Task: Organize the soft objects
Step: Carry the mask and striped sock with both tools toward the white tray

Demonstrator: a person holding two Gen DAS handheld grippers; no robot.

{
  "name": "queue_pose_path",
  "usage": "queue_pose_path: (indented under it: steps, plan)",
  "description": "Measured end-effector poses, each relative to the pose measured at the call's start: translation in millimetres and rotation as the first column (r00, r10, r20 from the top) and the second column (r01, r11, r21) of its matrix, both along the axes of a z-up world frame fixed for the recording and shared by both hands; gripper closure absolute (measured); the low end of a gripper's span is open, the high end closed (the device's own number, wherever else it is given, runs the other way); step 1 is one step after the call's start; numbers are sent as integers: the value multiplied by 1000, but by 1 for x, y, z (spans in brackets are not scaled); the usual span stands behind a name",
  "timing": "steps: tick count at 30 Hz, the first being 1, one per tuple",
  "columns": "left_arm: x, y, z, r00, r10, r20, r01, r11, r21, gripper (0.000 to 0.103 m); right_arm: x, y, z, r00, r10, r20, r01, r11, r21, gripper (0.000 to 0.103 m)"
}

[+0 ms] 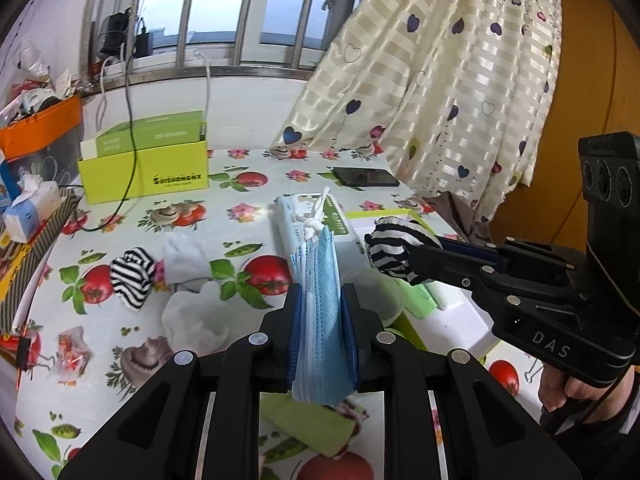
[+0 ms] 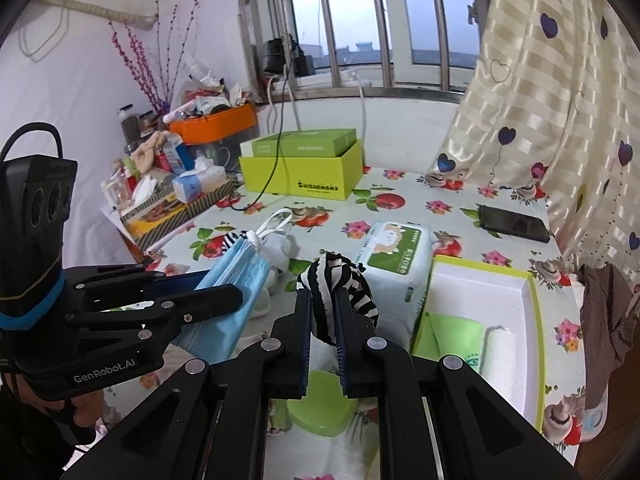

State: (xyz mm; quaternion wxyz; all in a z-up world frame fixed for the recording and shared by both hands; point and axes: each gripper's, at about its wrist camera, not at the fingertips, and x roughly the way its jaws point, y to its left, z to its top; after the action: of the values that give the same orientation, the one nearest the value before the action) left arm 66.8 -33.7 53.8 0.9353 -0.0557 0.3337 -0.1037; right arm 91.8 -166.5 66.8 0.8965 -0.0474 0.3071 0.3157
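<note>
My left gripper (image 1: 320, 300) is shut on a stack of blue face masks (image 1: 318, 312), held above the table; it also shows in the right wrist view (image 2: 224, 284) with the masks (image 2: 232, 280). My right gripper (image 2: 323, 312) is shut on a black-and-white striped sock (image 2: 340, 284), held up beside the left one (image 1: 394, 250). A second striped sock (image 1: 132, 276) and two white socks (image 1: 186, 258) lie on the tablecloth to the left. A white-lined tray with a green rim (image 2: 532, 308) holds a green cloth (image 2: 456, 332) and a rolled white cloth (image 2: 498, 356).
A wet-wipes pack (image 2: 400, 252) lies mid-table, a black phone (image 2: 514, 224) behind it. A yellow-green box (image 2: 300, 176) stands at the back, clutter and a tissue pack (image 2: 200, 184) at left. A curtain (image 2: 540, 100) hangs at right. A green lid (image 2: 320, 404) lies under my right gripper.
</note>
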Motion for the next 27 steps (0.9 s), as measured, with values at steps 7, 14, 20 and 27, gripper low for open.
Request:
queue_pose_path:
  steps: [7,14,20,27]
  plan:
    - [10,-19,3,999,-38,-1,38,999,1,83,5,-18,-2,1000,-31,-2,31,999,10,92]
    - [19,-38,8,997,-74,2,74,997,6,83,12,-42,-6,997,-71,-7,71,997,25,92]
    - [29,-52,6,995,-100,-10,100,995,-3,83,17,-66,-9,993,-116,-17,117,992,37,92]
    - [39,-66,4,992,-125,-25,125,992,-7,83,24,-94,-15,985,-168,-33,170,984,49,92]
